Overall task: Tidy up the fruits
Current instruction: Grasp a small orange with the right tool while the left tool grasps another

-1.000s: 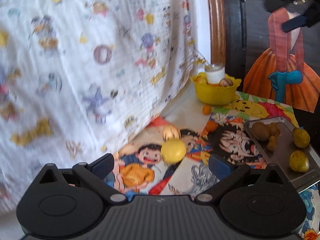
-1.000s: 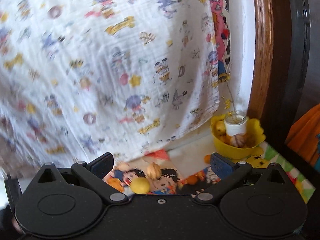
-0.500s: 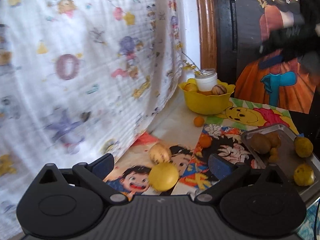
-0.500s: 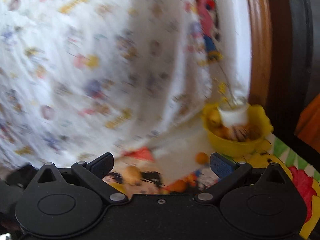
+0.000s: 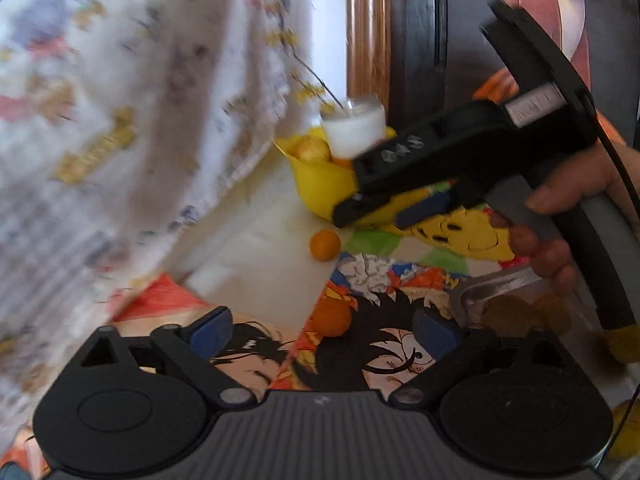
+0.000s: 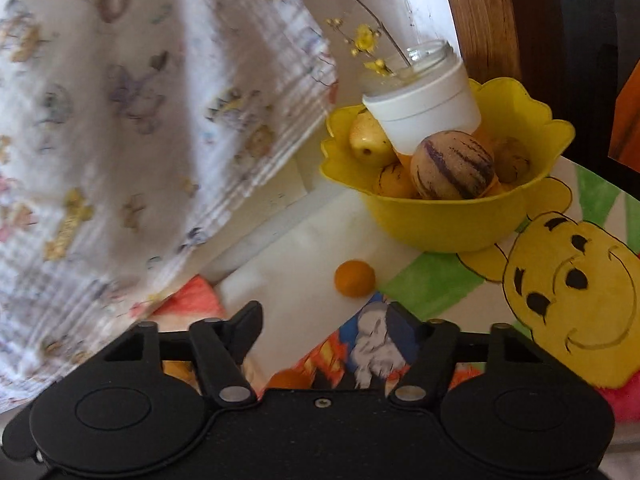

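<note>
Your table (image 6: 304, 236), covered in cartoon drawings (image 6: 572, 300), carries a yellow bowl (image 6: 448, 220), two small oranges (image 6: 355, 277) (image 5: 331, 317) and a metal tray (image 5: 492, 292).

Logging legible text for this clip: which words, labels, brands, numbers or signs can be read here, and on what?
Nothing can be read with confidence.
Grey label on the right tongs: blurred, unreadable.
Raised marks on the same tongs: shapes only, not legible.
Gold lettering on the white cloth: motion-blurred, unreadable.
White jar: no label visible.
</note>
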`<state>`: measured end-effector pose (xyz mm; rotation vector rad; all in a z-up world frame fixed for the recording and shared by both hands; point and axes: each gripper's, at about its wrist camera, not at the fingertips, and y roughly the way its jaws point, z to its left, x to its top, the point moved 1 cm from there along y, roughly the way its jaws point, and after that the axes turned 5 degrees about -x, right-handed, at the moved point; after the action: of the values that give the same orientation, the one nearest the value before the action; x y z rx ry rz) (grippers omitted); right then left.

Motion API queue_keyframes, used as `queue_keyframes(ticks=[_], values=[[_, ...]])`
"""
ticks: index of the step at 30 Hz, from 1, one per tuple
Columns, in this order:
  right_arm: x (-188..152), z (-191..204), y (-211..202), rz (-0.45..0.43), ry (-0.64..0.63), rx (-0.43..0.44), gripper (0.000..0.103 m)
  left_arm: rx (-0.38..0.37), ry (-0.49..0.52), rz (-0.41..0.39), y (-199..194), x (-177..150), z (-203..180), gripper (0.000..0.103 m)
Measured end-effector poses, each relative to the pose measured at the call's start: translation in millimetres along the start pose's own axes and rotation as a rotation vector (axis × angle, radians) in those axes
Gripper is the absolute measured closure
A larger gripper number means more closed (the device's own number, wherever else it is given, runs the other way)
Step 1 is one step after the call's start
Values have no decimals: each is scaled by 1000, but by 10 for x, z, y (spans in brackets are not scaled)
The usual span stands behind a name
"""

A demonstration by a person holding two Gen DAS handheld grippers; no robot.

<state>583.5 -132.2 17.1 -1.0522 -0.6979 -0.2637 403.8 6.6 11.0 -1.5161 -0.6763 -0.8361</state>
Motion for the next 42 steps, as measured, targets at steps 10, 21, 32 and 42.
queue_keyframes(ticks=[10,21,32,42], values=[[109,-27,481,8,-1,-23,51,15,-96,52,560,-41,101,24],[143,18,824,29,-17,-66,58,-18,-165,70,766,-60,152,52],[109,-30,862,30,-6,-64,66,-65,-222,70,804,-44,170,69],[75,-29,502,32,0,-37,66,-56,-260,73,688,-25,172,70]])
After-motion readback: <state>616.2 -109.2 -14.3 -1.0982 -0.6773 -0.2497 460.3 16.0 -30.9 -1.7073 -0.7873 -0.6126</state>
